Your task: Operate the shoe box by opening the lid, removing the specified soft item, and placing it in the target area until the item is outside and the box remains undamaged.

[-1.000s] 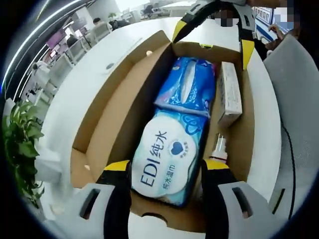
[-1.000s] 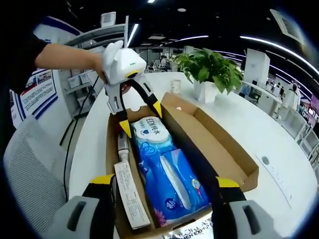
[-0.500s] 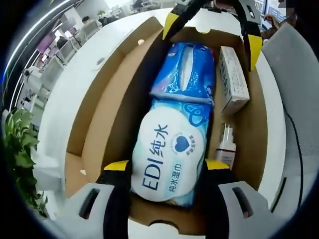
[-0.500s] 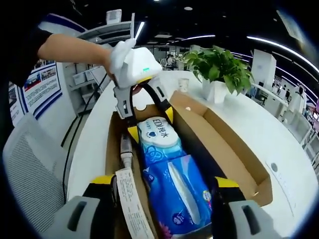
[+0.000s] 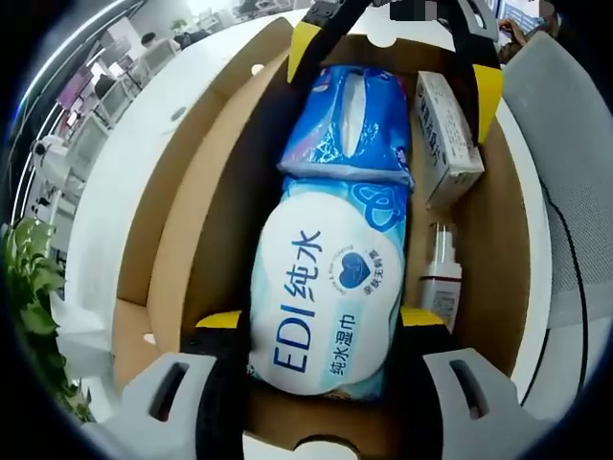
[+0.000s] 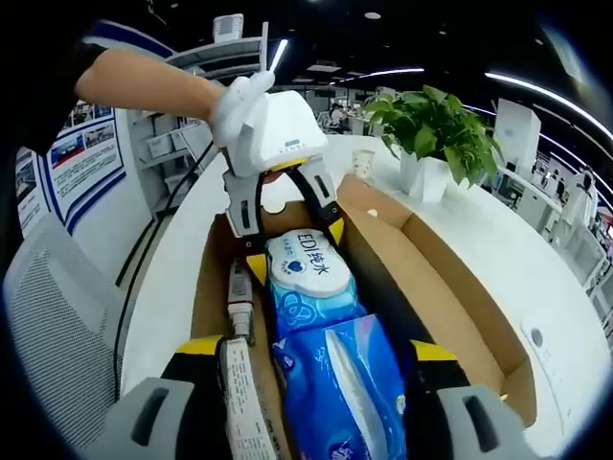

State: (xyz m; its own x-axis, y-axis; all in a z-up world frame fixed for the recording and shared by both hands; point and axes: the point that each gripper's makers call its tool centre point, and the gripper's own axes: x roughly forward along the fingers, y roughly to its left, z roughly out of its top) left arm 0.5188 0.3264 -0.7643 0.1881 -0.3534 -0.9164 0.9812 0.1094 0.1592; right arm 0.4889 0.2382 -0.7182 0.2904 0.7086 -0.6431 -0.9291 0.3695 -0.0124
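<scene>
open shoe box (image 5: 182, 220) holds two wipes packs (image 5: 330, 297); both tools spread, left tool (image 5: 321, 331) straddling one.

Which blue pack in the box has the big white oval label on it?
The wet wipes pack marked EDI, between the left gripper's jaws. The other blue pack, farther along the box, has no white oval.

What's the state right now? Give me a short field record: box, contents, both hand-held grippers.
box: cardboard shoe box, lid open, on a white table
contents: EDI wet wipes pack, blue tissue pack, small white carton, small spray bottle
left hand-held gripper: open, jaws either side of the EDI wet wipes pack; contact cannot be told
right hand-held gripper: open, jaws straddling the blue tissue pack
soft item: not yet out of the box
</scene>
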